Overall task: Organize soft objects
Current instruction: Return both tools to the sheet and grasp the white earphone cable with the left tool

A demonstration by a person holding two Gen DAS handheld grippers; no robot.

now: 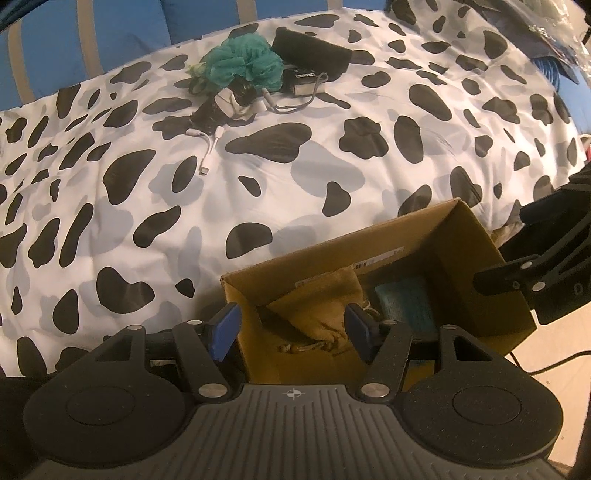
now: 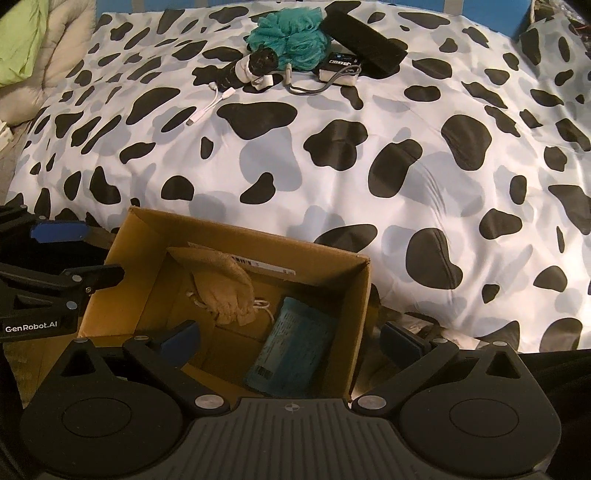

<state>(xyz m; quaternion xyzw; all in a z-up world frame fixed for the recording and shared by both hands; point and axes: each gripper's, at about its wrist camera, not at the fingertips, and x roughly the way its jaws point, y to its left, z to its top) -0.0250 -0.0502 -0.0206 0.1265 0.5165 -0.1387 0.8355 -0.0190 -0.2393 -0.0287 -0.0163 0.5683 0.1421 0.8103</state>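
Both claws hovering over box (image 2: 229,325) at bed (image 2: 369,177) edge, between picks. Left claw (image 1: 291,328) half-wide, holding nothing; right claw (image 2: 291,341) wide, holding nothing. Pouch (image 2: 221,291) and teal pack (image 2: 291,354) lying in box. Next, I'm judging: reaching toward 12 o'clock for loofah (image 2: 288,35), pinching gently.

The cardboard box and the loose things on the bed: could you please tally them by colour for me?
Teal: 2, bath pouf, packet in the cardboard box
Tan: 1, drawstring pouch
Black: 1, case
White: 1, adapter cable
Black and white: 2, cylinder, small device
Total: 7
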